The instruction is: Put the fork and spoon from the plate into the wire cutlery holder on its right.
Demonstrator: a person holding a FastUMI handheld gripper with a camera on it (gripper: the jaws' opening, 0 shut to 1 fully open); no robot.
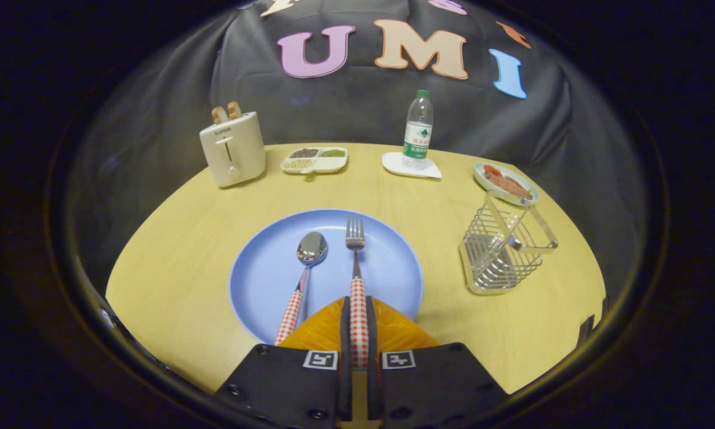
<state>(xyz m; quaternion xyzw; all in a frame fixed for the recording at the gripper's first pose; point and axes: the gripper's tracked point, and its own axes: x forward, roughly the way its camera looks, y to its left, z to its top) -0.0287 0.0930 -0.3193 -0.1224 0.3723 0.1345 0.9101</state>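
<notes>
Tool (pixel 358 325) closed on fork (pixel 356 268) handle, tines ahead on blue plate (pixel 262 280). Spoon (pixel 302 280) just left. Lift level, keep grip firm, swing toward wire cutlery holder (pixel 503 250) ahead-right, lower handle-first.

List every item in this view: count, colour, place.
Round wooden table: one, yellow, under everything.
Large round plate: one, blue, just ahead of the fingers.
Checked-handle metal spoon: one, silver and red-white, on the plate, left of the fork.
Checked-handle metal fork: one, same colours, handle between the fingers.
Wire cutlery holder: one, silver, right of the plate.
Toaster: one, cream, far left.
Divided dish: one, white, beside the toaster.
Plastic bottle: one, clear, green cap, on a white mat.
Small food plate: one, pale, behind the holder.
Gripper: one, closed on the fork handle.
</notes>
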